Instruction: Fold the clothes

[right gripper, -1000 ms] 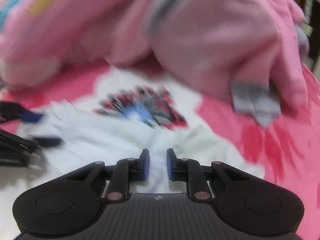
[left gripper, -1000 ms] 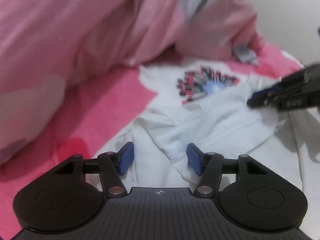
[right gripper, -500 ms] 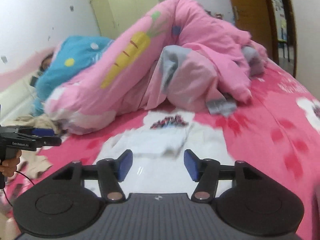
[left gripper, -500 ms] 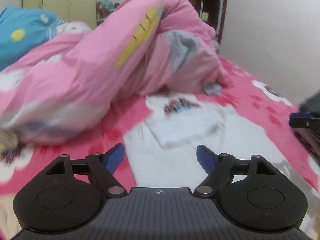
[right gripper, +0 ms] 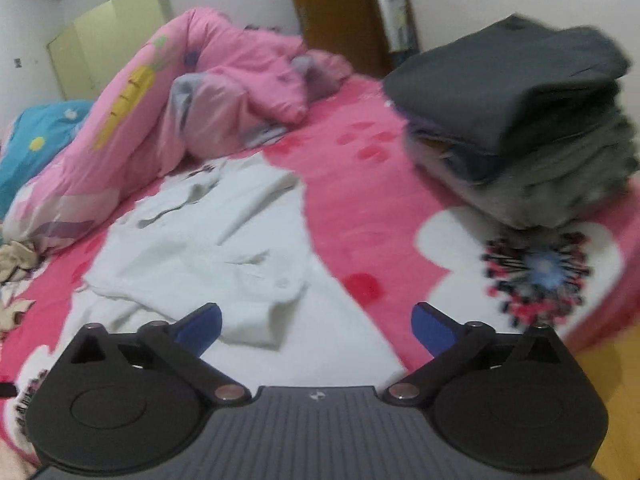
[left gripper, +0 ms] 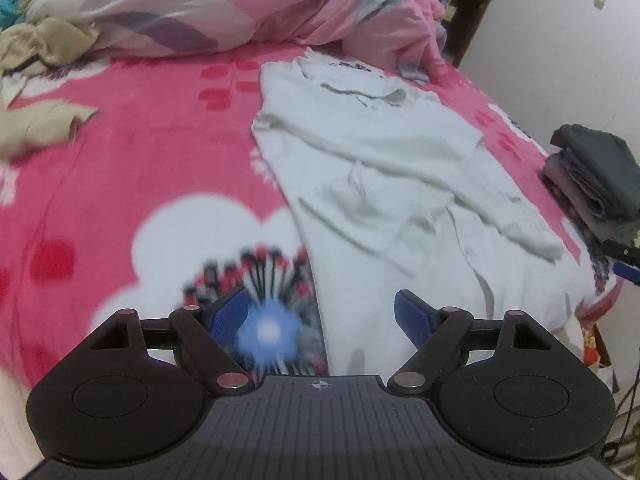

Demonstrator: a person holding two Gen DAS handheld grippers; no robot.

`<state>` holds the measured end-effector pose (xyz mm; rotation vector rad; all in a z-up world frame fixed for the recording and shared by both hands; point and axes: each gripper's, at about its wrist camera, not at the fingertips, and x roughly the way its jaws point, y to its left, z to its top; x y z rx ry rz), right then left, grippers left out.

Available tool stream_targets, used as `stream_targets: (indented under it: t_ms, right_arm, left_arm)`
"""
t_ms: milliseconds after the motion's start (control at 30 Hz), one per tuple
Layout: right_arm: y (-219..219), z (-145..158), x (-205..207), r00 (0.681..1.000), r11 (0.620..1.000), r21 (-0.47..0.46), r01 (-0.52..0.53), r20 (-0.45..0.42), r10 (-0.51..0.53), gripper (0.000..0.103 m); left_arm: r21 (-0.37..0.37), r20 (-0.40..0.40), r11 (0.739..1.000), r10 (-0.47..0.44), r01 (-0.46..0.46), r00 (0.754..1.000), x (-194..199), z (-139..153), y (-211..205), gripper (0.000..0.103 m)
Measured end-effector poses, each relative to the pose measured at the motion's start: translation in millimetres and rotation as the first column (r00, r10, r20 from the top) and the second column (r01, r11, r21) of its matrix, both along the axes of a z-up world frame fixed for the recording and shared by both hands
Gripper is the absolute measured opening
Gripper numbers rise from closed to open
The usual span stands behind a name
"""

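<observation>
A white long-sleeved garment [left gripper: 384, 168] lies spread on the pink flowered bed, its sleeves folded across the body; it also shows in the right wrist view [right gripper: 208, 248]. My left gripper [left gripper: 320, 316] is open and empty, hovering above the garment's near left edge. My right gripper [right gripper: 316, 326] is open and empty, above the garment's near right edge. The tip of the right gripper [left gripper: 624, 258] shows at the right edge of the left wrist view.
A stack of folded dark clothes [right gripper: 520, 120] sits at the bed's right edge, also in the left wrist view [left gripper: 596, 176]. A bunched pink duvet [left gripper: 224, 4] fills the far side. Beige clothes [left gripper: 36, 80] lie at far left. The bed edge and wooden floor [right gripper: 616, 396] are at right.
Both grippers have let go of the garment, opened wider and pulled back toward the near end of the bed. The folded sleeves now lie flat on the garment.
</observation>
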<state>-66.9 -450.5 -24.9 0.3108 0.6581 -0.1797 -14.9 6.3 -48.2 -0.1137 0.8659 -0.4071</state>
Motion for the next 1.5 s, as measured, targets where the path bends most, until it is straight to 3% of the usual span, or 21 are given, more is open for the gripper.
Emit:
stream_targets:
  t_ms: [267,367,467,533,600,733,867,1000,1100,1167,1233,1500]
  right_arm:
    - [25,-9,-21,0.996,0.980,-0.184,0.070,-0.048,-0.080,0.103]
    - [39,-9,-22,0.995,0.947,-0.317,0.058,-0.063,-0.082,0.103]
    - [51,-8,-23,0.996,0.885,-0.462,0.059,-0.037,-0.085,0.103]
    - [57,-5,-24,0.998,0.853,-0.519,0.046,-0.004,-0.056,0.103]
    - [57,-1,-27,0.999,0.856,-0.517,0.009,0.034,0.010,0.103]
    - [47,0,-23,0.996,0.904,-0.424,-0.059,0.037,0.083,0.103]
    - [27,-1,-18,0.999,0.960,-0.280,-0.019,0.041,0.032,0.103]
    - [-8,-4,-20,0.995,0.998,-0.059,0.031,0.093,-0.026,0.103]
    - [-28,-9,-21,0.992,0.997,0.078,0.011,0.123,-0.021,0.098]
    - [-35,-12,-19,0.992,0.992,0.126,-0.005,0.129,-0.011,0.082]
    - [-40,-15,-15,0.991,0.986,0.167,-0.027,0.131,0.005,0.077]
    - [-37,-24,-12,0.992,0.978,0.204,-0.043,0.121,0.019,0.077]
  left_arm:
    - [-0.067,-0.014,0.998,-0.009,0.008,1.000,-33,-24,-3,0.085]
    - [-0.059,-0.020,0.998,-0.014,0.013,1.000,-37,-30,-8,0.085]
    - [-0.042,-0.017,0.999,-0.001,0.000,1.000,-37,-34,-13,0.085]
    - [-0.035,-0.035,0.999,0.023,-0.025,0.999,-36,-37,-16,0.085]
    - [-0.043,-0.061,0.997,0.060,-0.063,0.996,-35,-43,-16,0.085]
    - [-0.038,-0.080,0.997,0.058,-0.061,0.995,-37,-50,-20,0.084]
    - [-0.027,-0.070,0.999,0.038,-0.040,0.997,-41,-50,-25,0.076]
    - [-0.028,-0.057,0.999,0.031,-0.033,0.998,-43,-49,-26,0.065]
    - [-0.030,-0.063,0.999,0.035,-0.037,0.997,-40,-50,-25,0.056]
    - [-0.037,-0.063,0.998,0.046,-0.048,0.997,-38,-50,-24,0.053]
    - [-0.046,-0.054,0.997,0.055,-0.057,0.997,-37,-48,-23,0.053]
    - [-0.067,0.058,0.996,0.058,-0.054,0.997,-28,-38,-22,0.053]
